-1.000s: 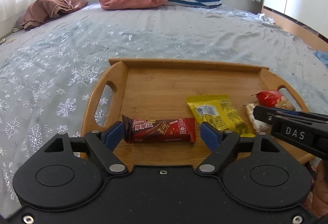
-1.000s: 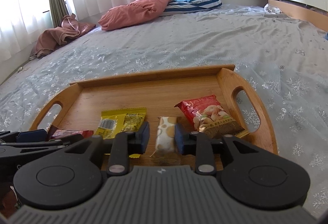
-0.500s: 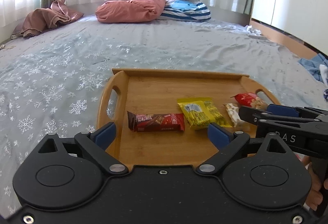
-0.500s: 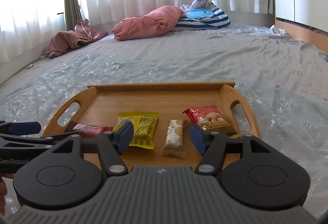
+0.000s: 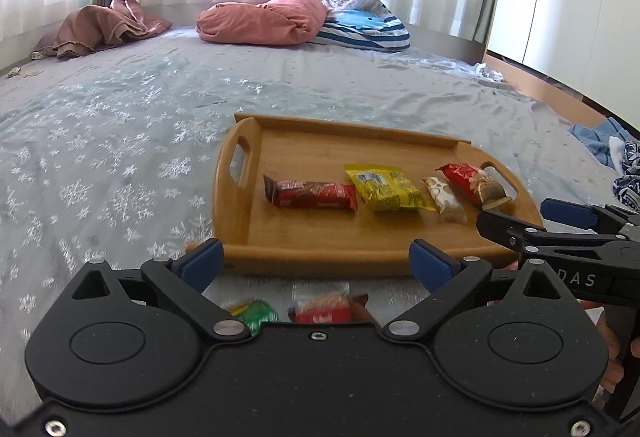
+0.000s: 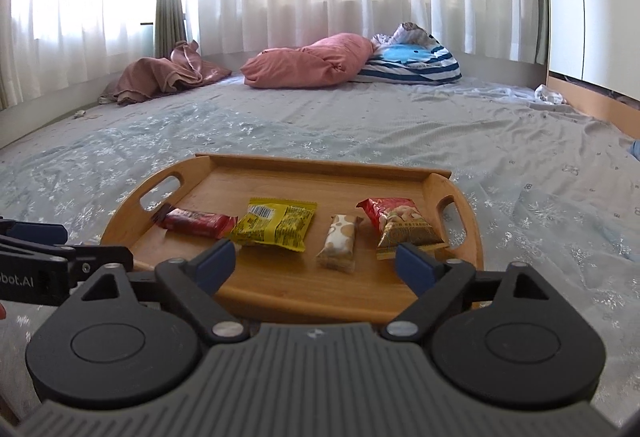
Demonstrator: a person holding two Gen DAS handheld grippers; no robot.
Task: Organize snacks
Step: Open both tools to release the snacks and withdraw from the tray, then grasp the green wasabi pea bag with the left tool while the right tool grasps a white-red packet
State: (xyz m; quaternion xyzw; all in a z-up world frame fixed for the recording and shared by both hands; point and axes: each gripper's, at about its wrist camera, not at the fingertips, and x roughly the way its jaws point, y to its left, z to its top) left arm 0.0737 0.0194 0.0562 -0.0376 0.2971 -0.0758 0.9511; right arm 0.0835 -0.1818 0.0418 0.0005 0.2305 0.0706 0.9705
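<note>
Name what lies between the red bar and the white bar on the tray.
Only the yellow packet lies between the red bar and white bar; both views show it.

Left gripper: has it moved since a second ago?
Yes. The left gripper has pulled back off the red chocolate bar; both blue fingertips now sit before the wooden tray's near rim, open and empty.

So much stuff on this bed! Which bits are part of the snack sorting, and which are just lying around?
Part of the job:
tray
red bar
yellow packet
white bar
red bag
green snack and red snack, on the bed, off the tray
both hand-held grippers, open: left, right

Just lying about:
pink pillow
striped pillow
brown cloth
</note>
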